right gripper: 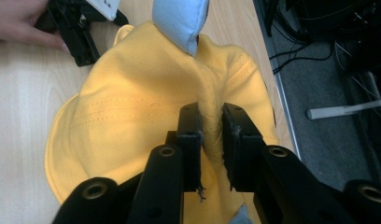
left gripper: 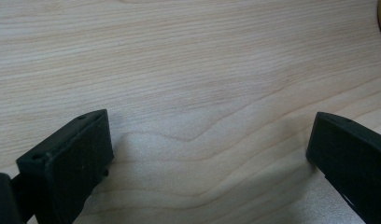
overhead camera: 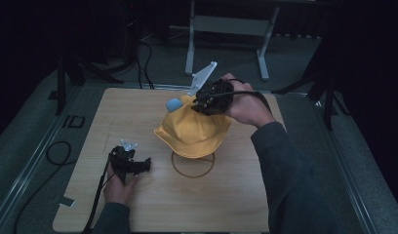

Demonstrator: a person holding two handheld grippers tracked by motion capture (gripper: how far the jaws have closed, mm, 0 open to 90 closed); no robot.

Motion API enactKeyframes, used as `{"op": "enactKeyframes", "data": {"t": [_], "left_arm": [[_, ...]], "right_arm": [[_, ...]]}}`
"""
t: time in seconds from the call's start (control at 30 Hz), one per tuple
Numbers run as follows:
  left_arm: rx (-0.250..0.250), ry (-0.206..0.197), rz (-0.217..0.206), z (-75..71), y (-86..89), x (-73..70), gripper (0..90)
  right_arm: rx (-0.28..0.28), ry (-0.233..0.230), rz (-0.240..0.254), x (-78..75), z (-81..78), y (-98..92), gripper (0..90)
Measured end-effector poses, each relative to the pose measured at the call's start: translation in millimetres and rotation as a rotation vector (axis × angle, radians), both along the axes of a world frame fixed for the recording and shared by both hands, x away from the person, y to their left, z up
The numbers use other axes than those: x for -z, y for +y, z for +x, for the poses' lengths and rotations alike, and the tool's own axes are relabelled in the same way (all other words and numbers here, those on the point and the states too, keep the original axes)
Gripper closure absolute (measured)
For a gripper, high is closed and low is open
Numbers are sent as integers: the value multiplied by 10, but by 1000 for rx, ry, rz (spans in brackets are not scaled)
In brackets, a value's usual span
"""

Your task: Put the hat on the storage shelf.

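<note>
Pinching a raised fold of a yellow hat, the right tongs have their jaws pressed onto the cloth near the crown, the fabric gathered into a ridge between them. Hat: soft, brimmed, stitched in rows, with a pale blue padded ear at its top — in the high view it sits lifted near the middle of the light wooden worktop, above a thin ring stand whose hoop lies on the wood. Right tongs in the high view: held at the hat's far upper side, hand behind, grey three-cornered plate pointing up. Left tongs: jaws spread wide, nothing between them, close over bare wood grain; in the high view they rest low at the hat's left, well apart from it, hand gripping the body — cable trailing toward the near edge.
</note>
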State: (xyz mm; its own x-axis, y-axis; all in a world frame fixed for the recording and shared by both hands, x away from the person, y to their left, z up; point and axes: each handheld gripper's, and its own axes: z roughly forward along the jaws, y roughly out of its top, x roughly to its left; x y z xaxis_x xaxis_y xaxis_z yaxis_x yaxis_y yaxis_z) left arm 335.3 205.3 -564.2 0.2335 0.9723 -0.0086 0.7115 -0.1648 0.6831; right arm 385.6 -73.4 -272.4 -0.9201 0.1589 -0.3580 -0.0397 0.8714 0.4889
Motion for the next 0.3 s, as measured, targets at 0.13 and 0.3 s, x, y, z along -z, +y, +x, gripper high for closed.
{"op": "enactKeyframes", "data": {"t": [0.13,0.3], "left_arm": [[0,0,0,0,0,0,4],[0,0,0,0,0,0,4]], "right_arm": [[3,56,33,-52,17,-60,545],[78,66,66,-118,17,-183,343]]}}
